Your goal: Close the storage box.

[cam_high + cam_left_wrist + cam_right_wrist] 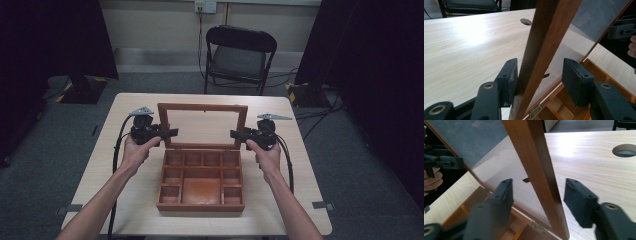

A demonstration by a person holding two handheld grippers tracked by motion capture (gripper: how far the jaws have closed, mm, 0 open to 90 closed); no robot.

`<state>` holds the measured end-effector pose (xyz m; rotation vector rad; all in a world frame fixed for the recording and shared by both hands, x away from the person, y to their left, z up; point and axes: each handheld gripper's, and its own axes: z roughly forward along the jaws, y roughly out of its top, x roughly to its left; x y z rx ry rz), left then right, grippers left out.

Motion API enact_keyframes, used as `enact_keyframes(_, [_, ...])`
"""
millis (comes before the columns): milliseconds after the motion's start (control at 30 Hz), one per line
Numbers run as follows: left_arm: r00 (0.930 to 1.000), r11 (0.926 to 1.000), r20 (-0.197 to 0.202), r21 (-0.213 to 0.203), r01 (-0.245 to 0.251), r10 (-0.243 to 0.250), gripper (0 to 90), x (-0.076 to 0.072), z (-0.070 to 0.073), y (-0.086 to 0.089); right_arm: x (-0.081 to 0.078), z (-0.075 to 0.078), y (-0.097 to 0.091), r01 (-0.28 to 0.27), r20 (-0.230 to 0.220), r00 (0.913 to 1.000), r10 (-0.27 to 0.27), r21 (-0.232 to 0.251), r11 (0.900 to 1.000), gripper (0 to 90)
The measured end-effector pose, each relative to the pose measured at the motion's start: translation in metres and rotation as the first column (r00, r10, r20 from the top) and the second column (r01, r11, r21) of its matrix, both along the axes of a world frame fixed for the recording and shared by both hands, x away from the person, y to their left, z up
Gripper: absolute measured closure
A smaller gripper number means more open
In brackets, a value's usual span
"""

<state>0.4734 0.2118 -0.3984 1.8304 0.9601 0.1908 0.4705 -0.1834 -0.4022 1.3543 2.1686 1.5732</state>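
A brown wooden compartment box sits mid-surface on the pale wood surface, its glass-paned wooden lid raised upright, long axis running left to right. The left gripper and right gripper each straddle a side rail of the frame, jaws apart, not clamped. The gripper views reveal the gaps and a brass hinge; the high view shows both hands equally near.

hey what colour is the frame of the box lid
Reddish-brown wood, around a clear pane. The lid frame shows best in the high view.
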Motion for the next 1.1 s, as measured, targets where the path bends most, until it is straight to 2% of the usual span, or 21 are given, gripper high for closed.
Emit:
enact_keyframes(33, [1.0, 1.0, -0.001, 0.0, 0.007, -0.007, 46.8, -0.001, 0.001, 0.0, -0.003, 0.001, -0.001, 0.005, 0.007, 1.0, -0.005, -0.01, 0.9999, 48.1])
enact_keyframes(133, [1.0, 1.0, 0.006, 0.001, 0.003, -0.003, 46.6, -0.005, 0.001, 0.0, -0.006, 0.002, -0.002, 0.001, 0.012, 0.9999, -0.001, -0.002, 1.0, 49.9])
enact_keyframes(267, [0.9996, 0.9999, 0.026, 0.013, -0.011, 0.01, 46.2, -0.011, 0.002, 0.0, -0.01, 0.003, -0.004, 0.012, -0.017, 0.9998, -0.012, 0.01, 0.9999, 50.3])
enact_keyframes(400, [0.9993, 1.0, 0.038, 0.008, -0.005, 0.005, 45.7, -0.015, 0.001, 0.0, -0.015, 0.006, -0.005, 0.01, -0.003, 0.9999, -0.01, -0.009, 0.9999, 50.5])
enact_keyframes(567, [0.9993, 0.9999, 0.036, 0.006, -0.011, 0.011, 45.2, -0.018, 0.003, 0.0, -0.019, 0.007, -0.006, 0.016, -0.001, 0.9999, -0.016, -0.008, 0.9998, 50.5])
enact_keyframes(733, [0.9991, 0.9998, 0.042, 0.018, -0.006, 0.006, 44.8, -0.022, 0.003, 0.0, -0.023, 0.009, -0.006, 0.014, 0.009, 0.9999, -0.013, -0.019, 0.9997, 49.5])
enact_keyframes(833, [0.999, 0.9999, 0.045, 0.013, -0.007, 0.007, 44.2, -0.026, 0.003, 0.0, -0.026, 0.01, -0.006, 0.02, -0.016, 0.9997, -0.02, -0.029, 0.9994, 49.4])
enact_keyframes(1100, [0.9988, 0.9997, 0.049, 0.022, 0.005, -0.006, 42.6, -0.037, 0.003, 0.001, -0.036, 0.011, -0.008, 0.002, -0.016, 0.9999, -0.003, -0.035, 0.9994, 48.7])
